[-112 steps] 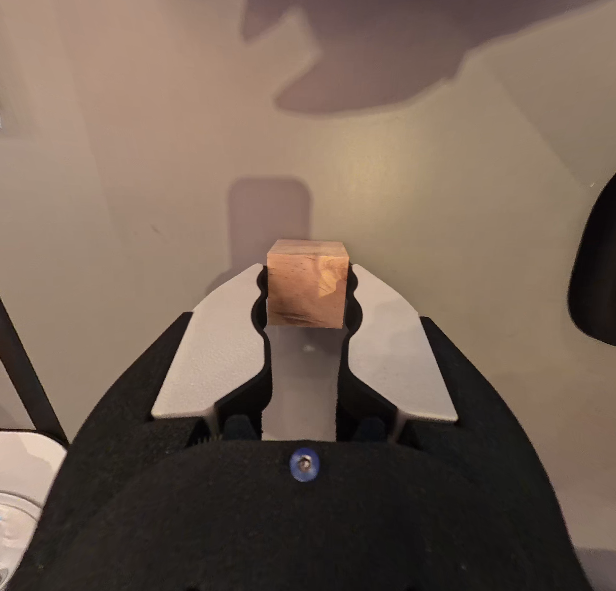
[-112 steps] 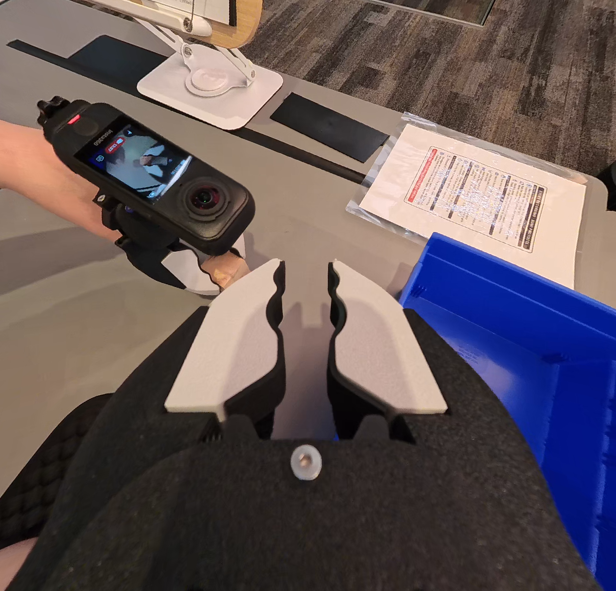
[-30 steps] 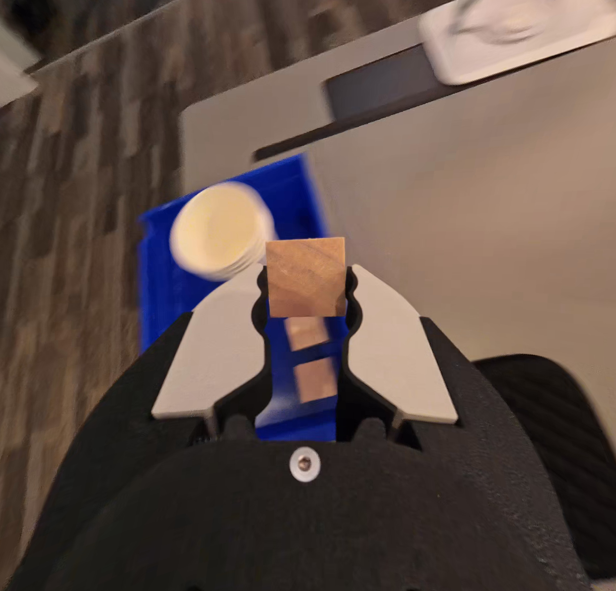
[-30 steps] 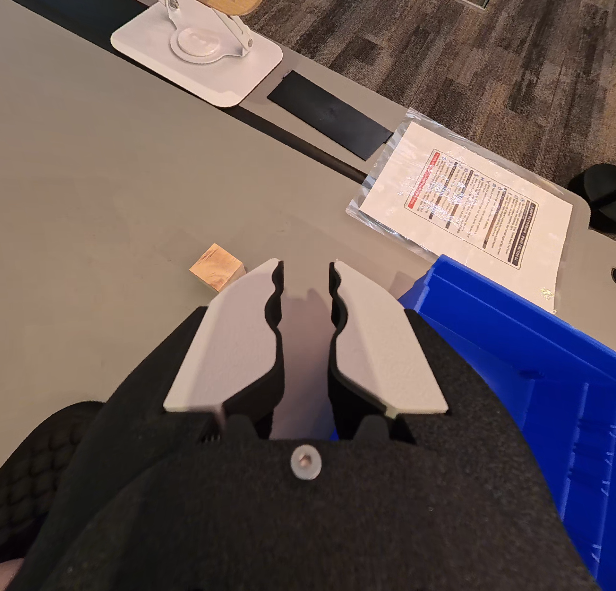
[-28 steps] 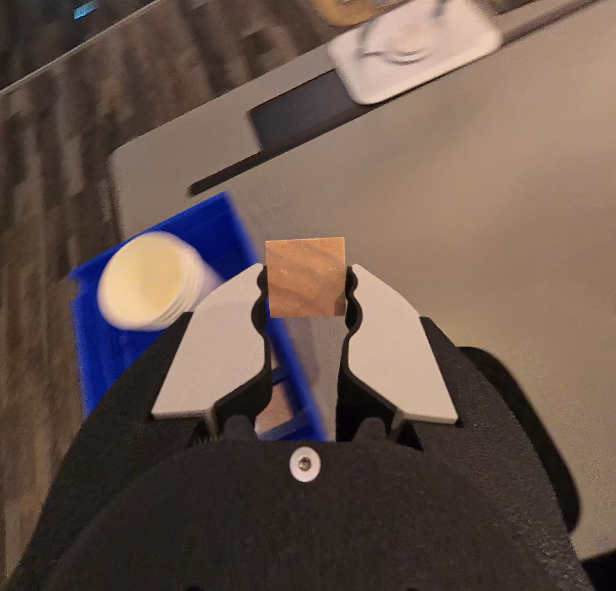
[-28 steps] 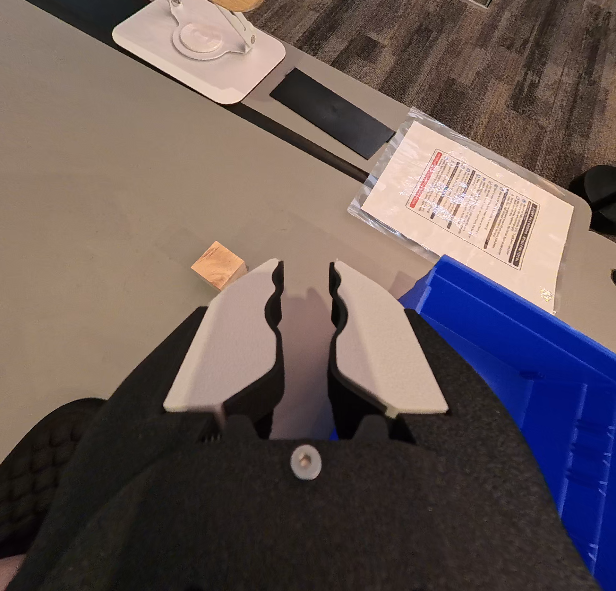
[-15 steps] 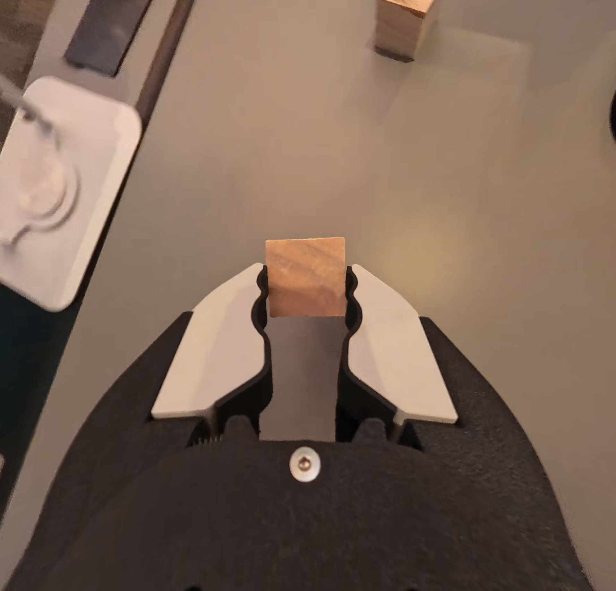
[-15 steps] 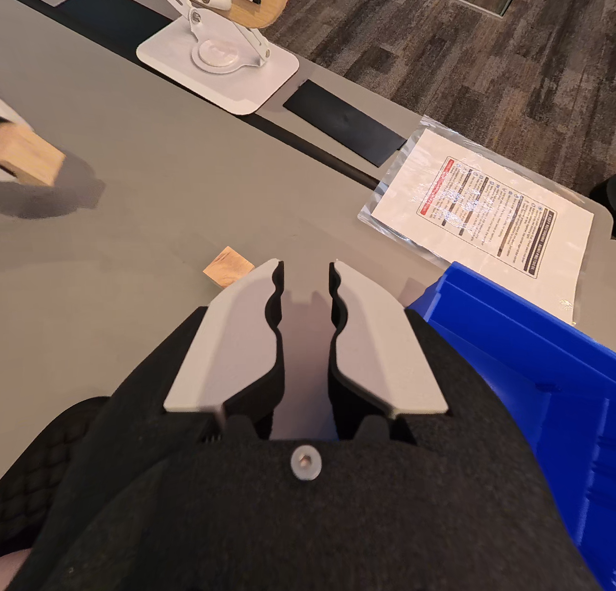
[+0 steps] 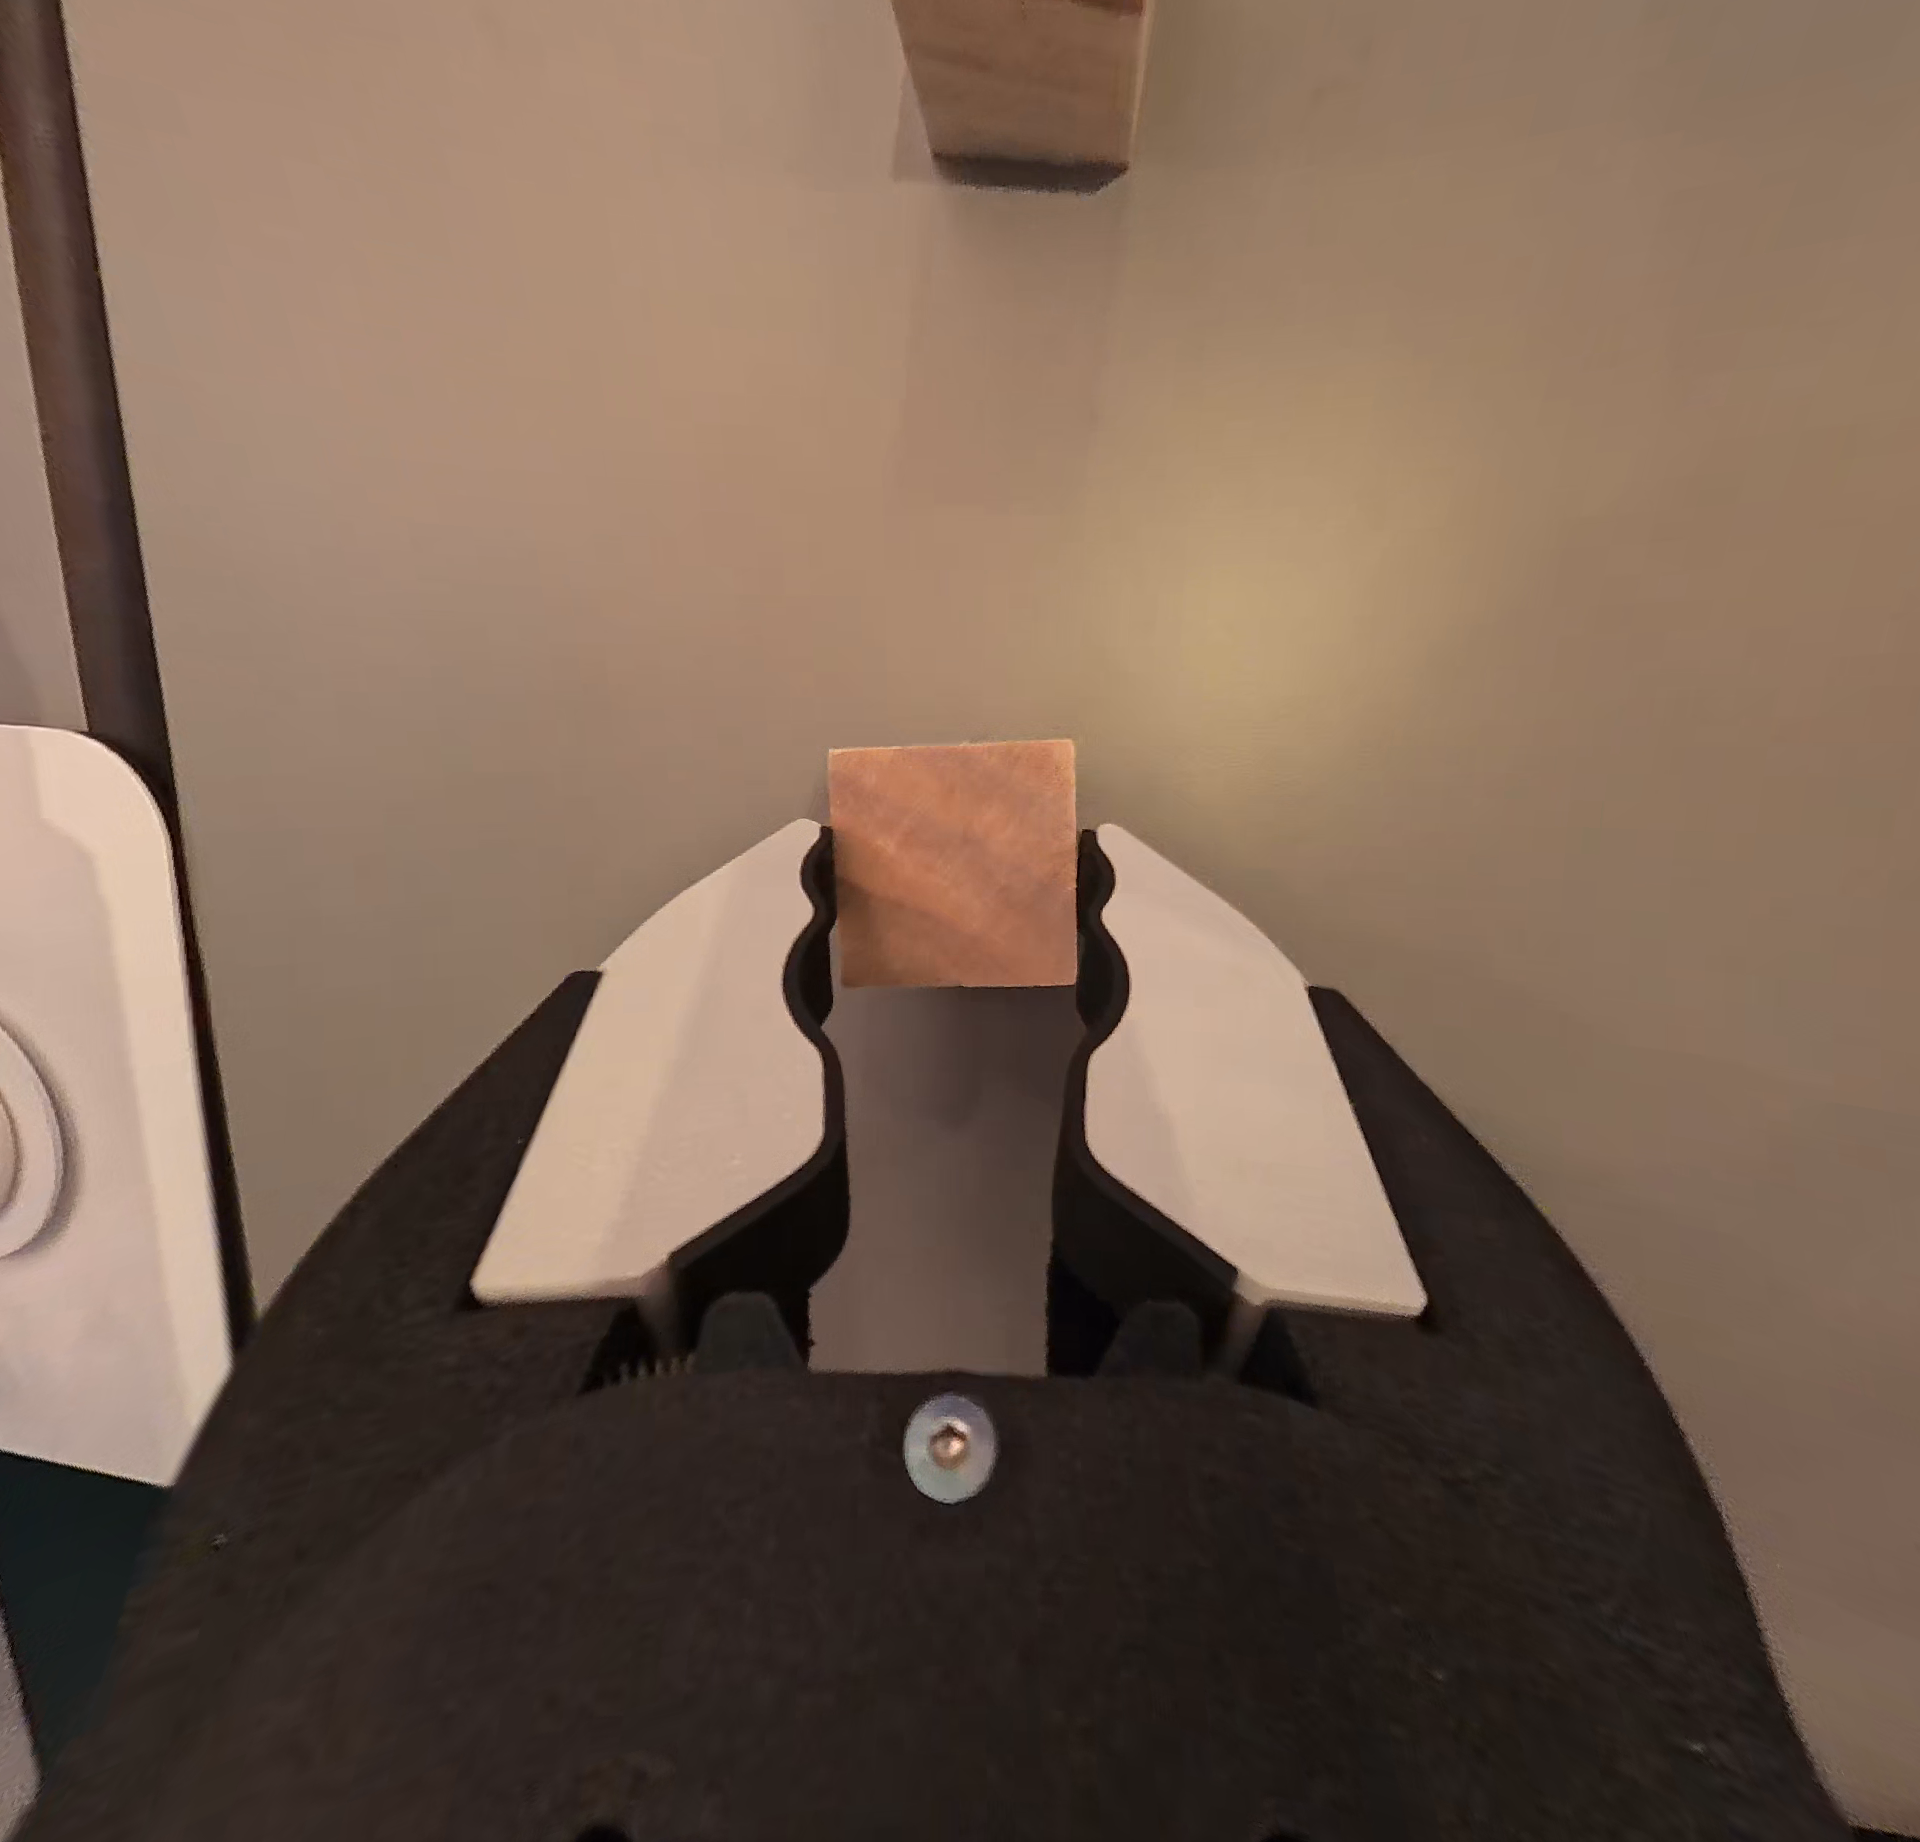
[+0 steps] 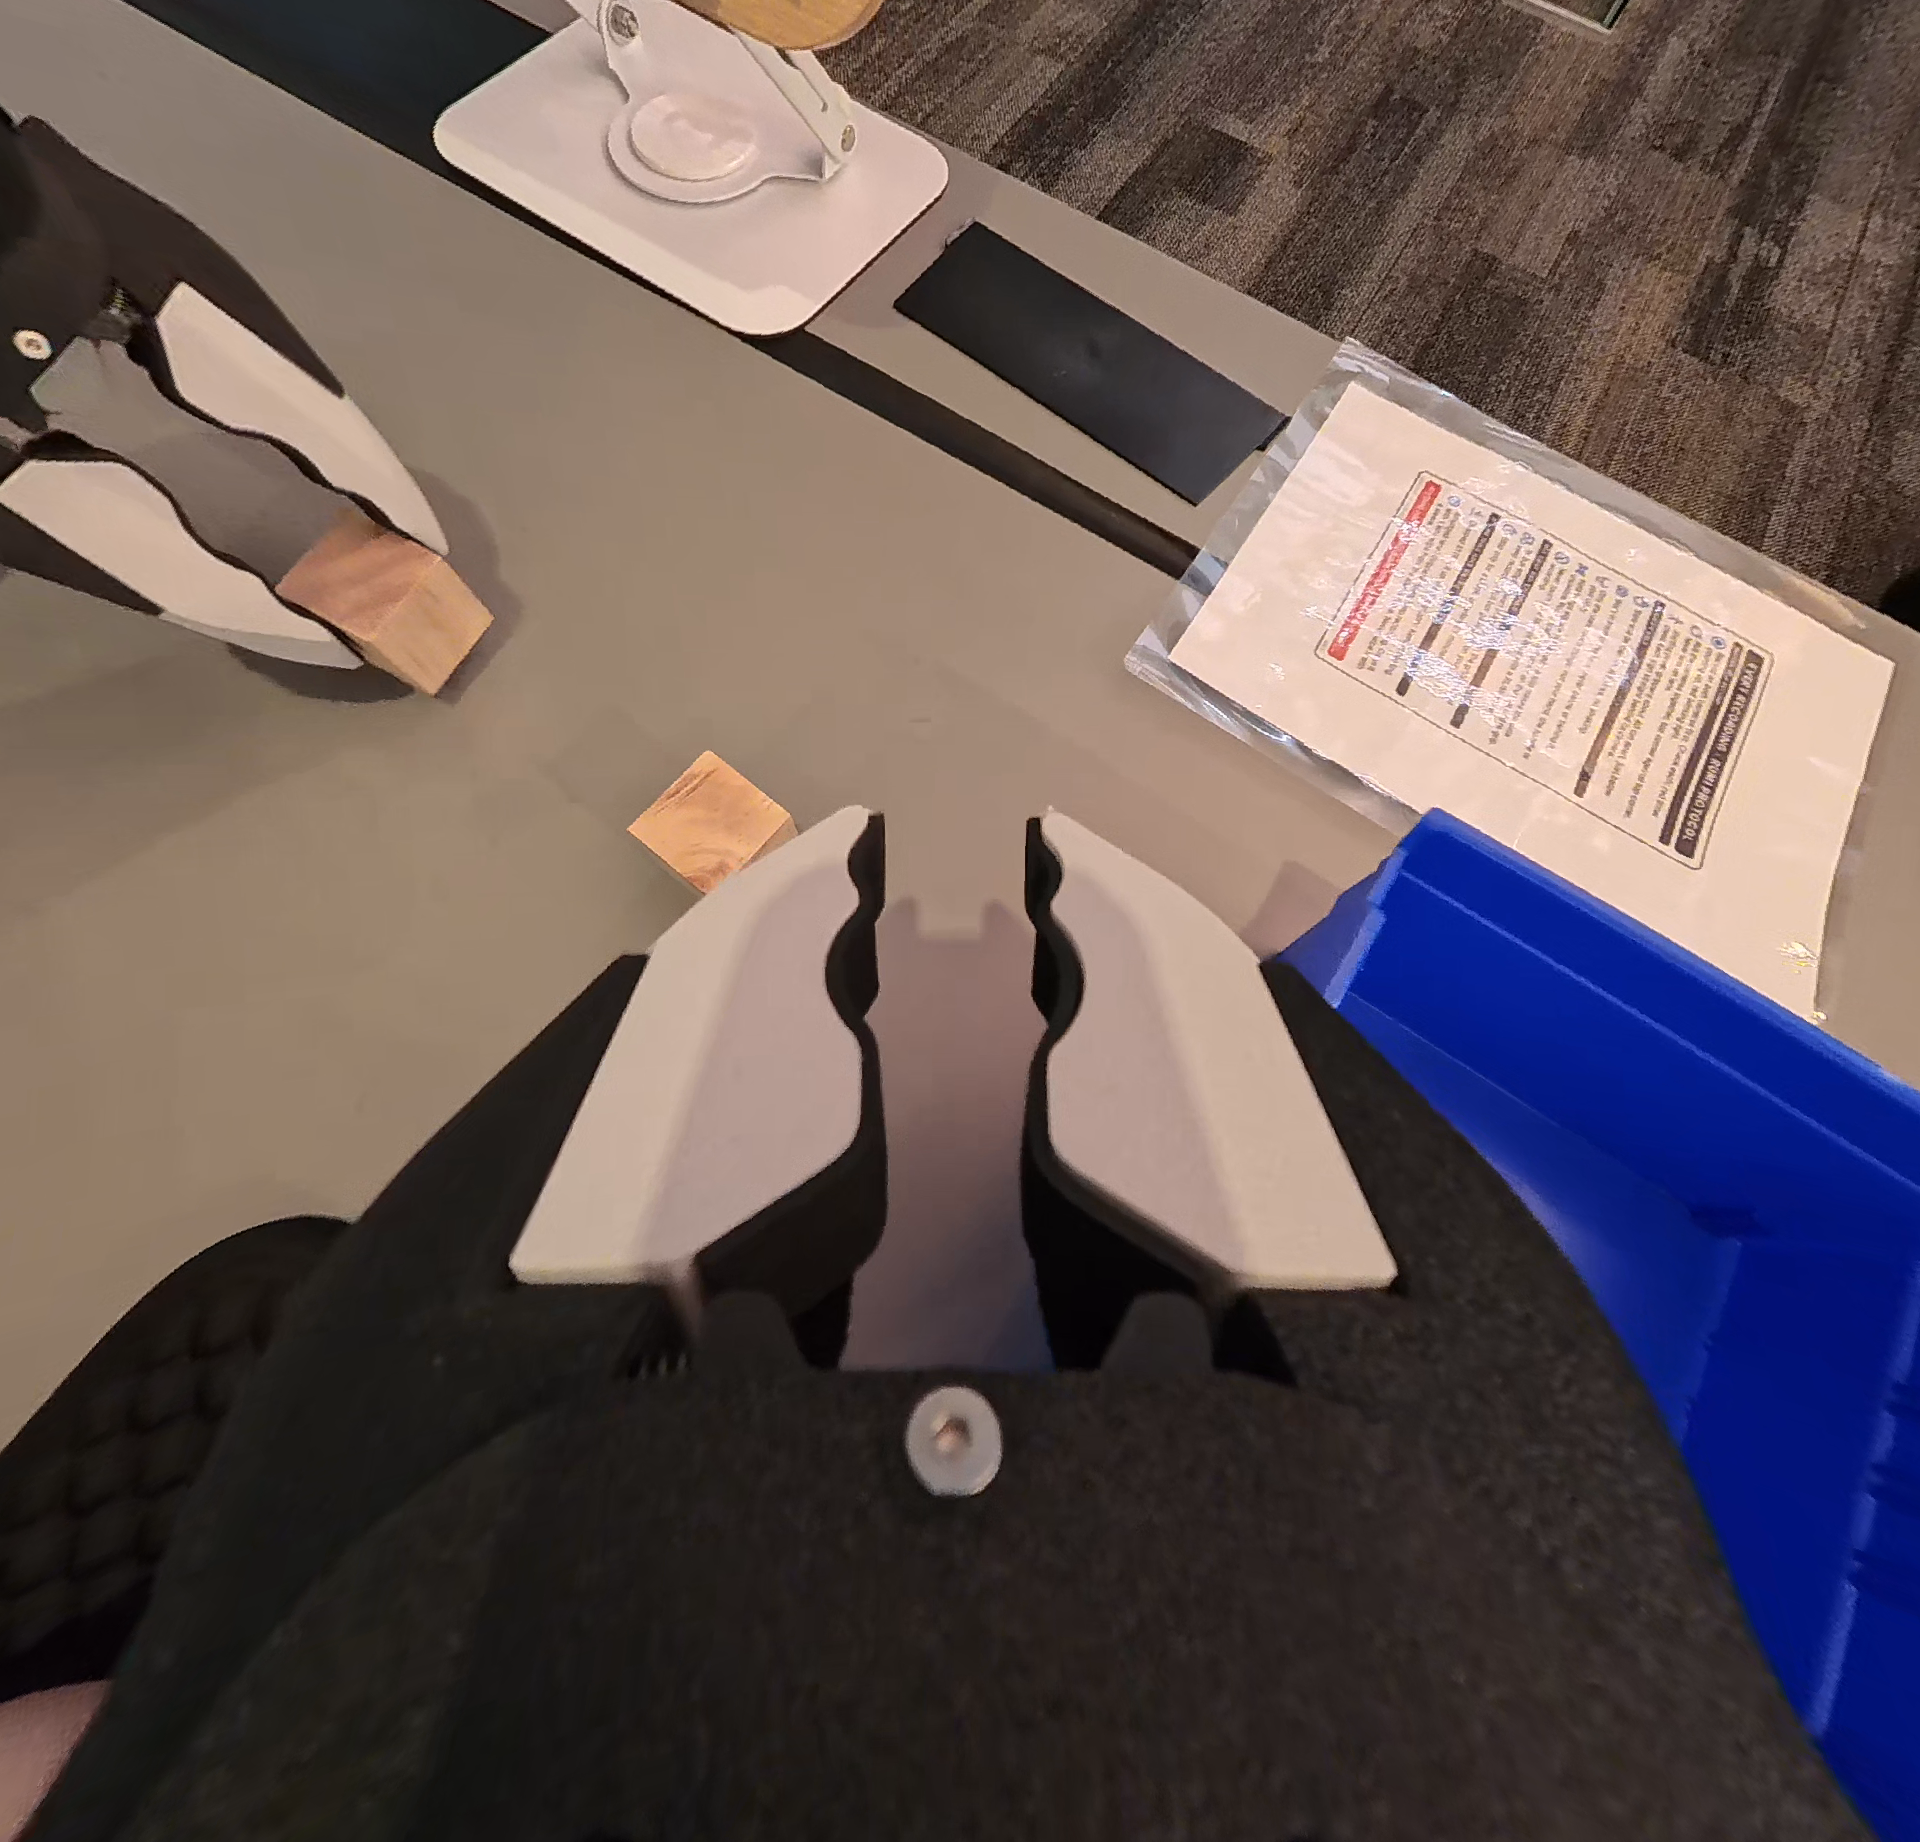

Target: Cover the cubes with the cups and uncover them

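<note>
My left gripper (image 9: 954, 836) is shut on a wooden cube (image 9: 954, 862), tilted down close over the grey table (image 9: 520, 442). In the right wrist view this gripper (image 10: 390, 597) and its cube (image 10: 416, 618) are at the left, with the cube's lower corner at or just above the table. A second wooden cube (image 9: 1018, 47) (image 10: 712, 821) sits on the table a short way beyond the held one. My right gripper (image 10: 954, 836) is narrowly open and empty, just right of that loose cube. No cup is in view.
A blue bin (image 10: 1558, 1065) stands at the right beside my right gripper. A laminated sheet (image 10: 1538, 649) lies beyond it. A white stand base (image 10: 707, 151) (image 9: 83, 1065) and a black strip (image 10: 1091, 358) run along the table's far edge.
My left gripper has swung from over the blue bin to the table with a cube in it, and has come down near the loose cube. My right gripper has barely moved.
</note>
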Tool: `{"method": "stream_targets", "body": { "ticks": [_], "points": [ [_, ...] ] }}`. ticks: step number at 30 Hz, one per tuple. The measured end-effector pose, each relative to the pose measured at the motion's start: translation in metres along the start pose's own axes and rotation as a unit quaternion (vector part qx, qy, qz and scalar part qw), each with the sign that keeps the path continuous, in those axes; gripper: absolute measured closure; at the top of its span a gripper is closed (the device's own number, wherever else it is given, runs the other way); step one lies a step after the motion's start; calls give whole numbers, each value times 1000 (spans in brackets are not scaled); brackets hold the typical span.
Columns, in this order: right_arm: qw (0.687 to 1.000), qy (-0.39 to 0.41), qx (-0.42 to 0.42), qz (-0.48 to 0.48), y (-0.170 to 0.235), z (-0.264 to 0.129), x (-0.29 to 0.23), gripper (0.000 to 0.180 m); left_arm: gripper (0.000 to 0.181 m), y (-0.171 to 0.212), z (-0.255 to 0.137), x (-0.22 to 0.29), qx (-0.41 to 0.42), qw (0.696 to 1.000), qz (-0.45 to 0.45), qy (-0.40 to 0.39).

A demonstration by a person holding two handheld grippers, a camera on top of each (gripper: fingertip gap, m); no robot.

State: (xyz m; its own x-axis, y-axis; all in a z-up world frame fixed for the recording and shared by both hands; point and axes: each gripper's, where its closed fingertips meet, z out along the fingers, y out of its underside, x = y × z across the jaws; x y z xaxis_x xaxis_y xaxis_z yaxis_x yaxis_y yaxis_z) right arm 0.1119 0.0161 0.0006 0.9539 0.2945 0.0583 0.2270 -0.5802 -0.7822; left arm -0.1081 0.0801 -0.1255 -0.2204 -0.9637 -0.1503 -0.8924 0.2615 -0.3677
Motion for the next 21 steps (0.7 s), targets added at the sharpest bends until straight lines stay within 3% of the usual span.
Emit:
{"method": "stream_targets", "body": {
  "ticks": [21],
  "points": [
    [1000,-11,2,-1,-1,3,-1,154,136,11,10,-7,0,999,20,27]
  ]
}}
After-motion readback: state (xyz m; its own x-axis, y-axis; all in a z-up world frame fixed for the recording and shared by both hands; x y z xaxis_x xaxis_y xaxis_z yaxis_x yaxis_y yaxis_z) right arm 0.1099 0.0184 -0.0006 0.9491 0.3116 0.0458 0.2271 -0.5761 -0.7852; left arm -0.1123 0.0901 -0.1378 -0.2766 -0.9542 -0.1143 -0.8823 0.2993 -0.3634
